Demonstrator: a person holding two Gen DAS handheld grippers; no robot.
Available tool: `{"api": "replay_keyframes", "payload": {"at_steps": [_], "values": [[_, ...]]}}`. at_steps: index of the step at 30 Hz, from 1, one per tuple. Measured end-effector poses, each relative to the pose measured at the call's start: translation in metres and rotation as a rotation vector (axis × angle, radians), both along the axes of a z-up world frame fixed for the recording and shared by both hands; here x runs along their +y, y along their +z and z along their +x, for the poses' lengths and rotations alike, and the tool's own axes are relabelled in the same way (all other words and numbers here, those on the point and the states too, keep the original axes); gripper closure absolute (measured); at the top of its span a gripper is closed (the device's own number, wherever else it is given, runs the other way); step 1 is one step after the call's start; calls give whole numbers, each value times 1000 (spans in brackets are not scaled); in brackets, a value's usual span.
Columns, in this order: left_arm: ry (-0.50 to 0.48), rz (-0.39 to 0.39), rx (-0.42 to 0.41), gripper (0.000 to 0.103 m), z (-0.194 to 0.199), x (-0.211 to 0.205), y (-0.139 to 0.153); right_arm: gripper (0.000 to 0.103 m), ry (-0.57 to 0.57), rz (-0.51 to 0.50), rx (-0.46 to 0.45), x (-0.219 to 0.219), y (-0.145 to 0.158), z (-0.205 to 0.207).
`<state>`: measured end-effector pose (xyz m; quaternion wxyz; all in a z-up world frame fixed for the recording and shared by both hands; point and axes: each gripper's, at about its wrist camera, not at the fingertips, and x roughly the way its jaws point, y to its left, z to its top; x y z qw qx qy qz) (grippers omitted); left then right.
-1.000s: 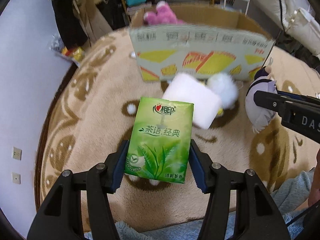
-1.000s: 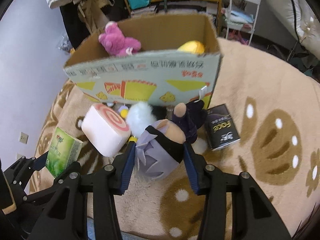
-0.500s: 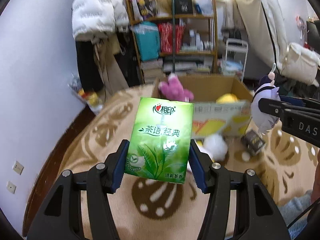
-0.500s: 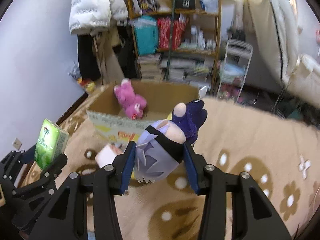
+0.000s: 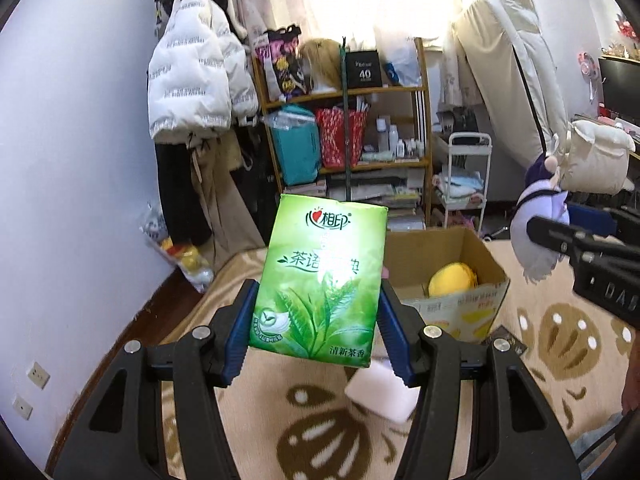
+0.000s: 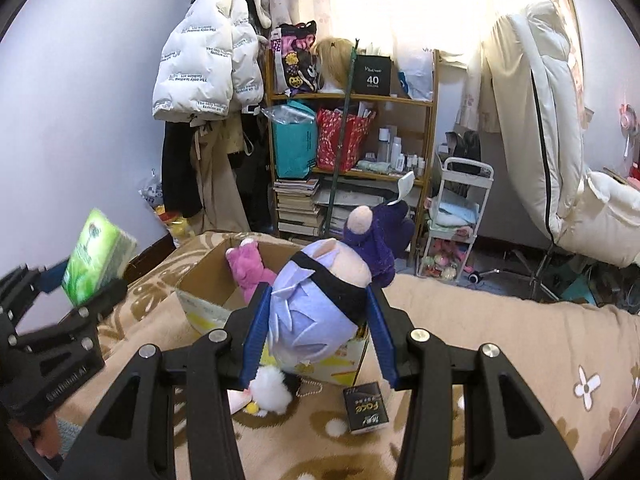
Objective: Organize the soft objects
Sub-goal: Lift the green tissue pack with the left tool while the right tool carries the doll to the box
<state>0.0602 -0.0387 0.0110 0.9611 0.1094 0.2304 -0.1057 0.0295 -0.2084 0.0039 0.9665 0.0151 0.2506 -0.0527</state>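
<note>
My left gripper (image 5: 318, 330) is shut on a green tissue pack (image 5: 320, 280) and holds it in the air in front of the open cardboard box (image 5: 460, 304). The pack also shows in the right wrist view (image 6: 98, 258). My right gripper (image 6: 318, 338) is shut on a lavender and purple plush doll (image 6: 324, 304), held above the box's near wall (image 6: 200, 312). The doll also shows at the right in the left wrist view (image 5: 540, 232). A pink plush (image 6: 246, 266) and a yellow plush (image 5: 452, 278) lie inside the box.
On the brown patterned carpet (image 6: 500, 340) in front of the box lie a white roll-cake cushion (image 5: 384, 394), a white fluffy plush (image 6: 272, 394) and a black pack (image 6: 366, 408). A cluttered shelf (image 6: 352, 140), a white trolley (image 6: 456, 216) and hanging coats (image 6: 200, 60) stand behind.
Both grippers rose from the carpet with their loads and tilted up, so the room now shows. The doll and the tissue pack moved from floor level to the height of the box top.
</note>
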Motion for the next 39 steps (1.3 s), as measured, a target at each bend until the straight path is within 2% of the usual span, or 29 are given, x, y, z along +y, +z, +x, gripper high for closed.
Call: {"api": "replay_keyframes", "payload": {"at_steps": [12, 19, 28, 32, 39], "values": [[-4, 57, -84, 46, 33, -27, 22, 53, -15, -17, -12, -13, -9, 26], [-1, 18, -48, 46, 53, -31, 15, 53, -23, -22, -10, -17, -16, 41], [22, 12, -2, 46, 77, -32, -16, 53, -15, -28, 33, -21, -31, 61], [30, 2, 49, 46, 90, -30, -28, 53, -4, -44, 45, -20, -37, 67], [30, -15, 84, 46, 104, -29, -41, 52, 2, 2, 99, -27, -52, 77]]}}
